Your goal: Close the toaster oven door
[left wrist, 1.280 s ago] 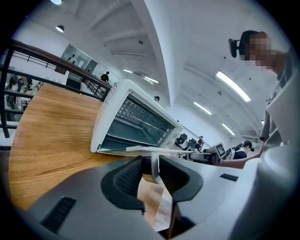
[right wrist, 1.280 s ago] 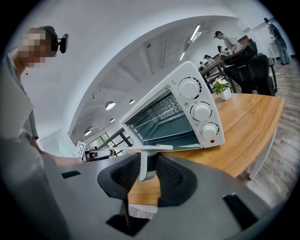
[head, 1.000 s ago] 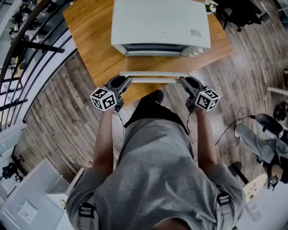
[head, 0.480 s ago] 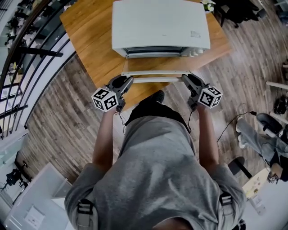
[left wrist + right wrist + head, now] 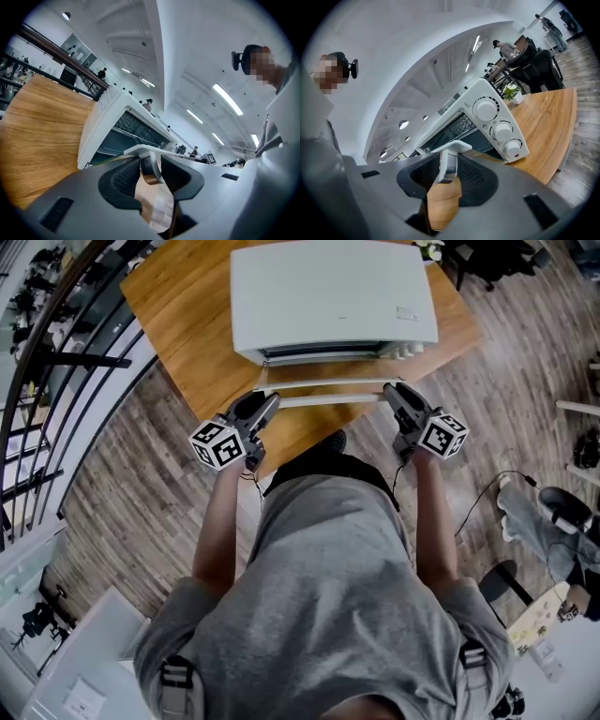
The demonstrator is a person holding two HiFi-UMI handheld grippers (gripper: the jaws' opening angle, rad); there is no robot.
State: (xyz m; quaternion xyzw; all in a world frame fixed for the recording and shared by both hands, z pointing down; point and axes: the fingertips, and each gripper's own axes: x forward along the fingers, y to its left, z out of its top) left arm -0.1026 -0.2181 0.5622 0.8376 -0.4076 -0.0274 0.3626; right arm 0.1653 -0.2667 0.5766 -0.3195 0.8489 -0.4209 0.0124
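Note:
The white toaster oven (image 5: 333, 296) stands on a wooden table (image 5: 187, 324) with its door (image 5: 323, 387) partly swung up, the rack inside showing (image 5: 136, 129). My left gripper (image 5: 270, 401) is on the left end of the door handle (image 5: 328, 401). In the left gripper view the handle's end post (image 5: 151, 164) sits between the pads of that gripper (image 5: 147, 176), whose jaws have just been opening a little around it. My right gripper (image 5: 389, 390) holds the handle's right end; its post (image 5: 449, 161) fills the gap in the right gripper (image 5: 447, 177). Three knobs (image 5: 501, 131) show beside it.
The table's near edge lies just under the door, with my shoe (image 5: 328, 440) below it. A dark railing (image 5: 56, 343) runs along the left. A small plant (image 5: 433, 251) stands behind the oven. A cable (image 5: 478, 498) and chairs lie on the wood floor to the right.
Both grippers have risen and moved toward the oven with the handle. The door has tilted up from nearly flat and now stands closer to the oven's front.

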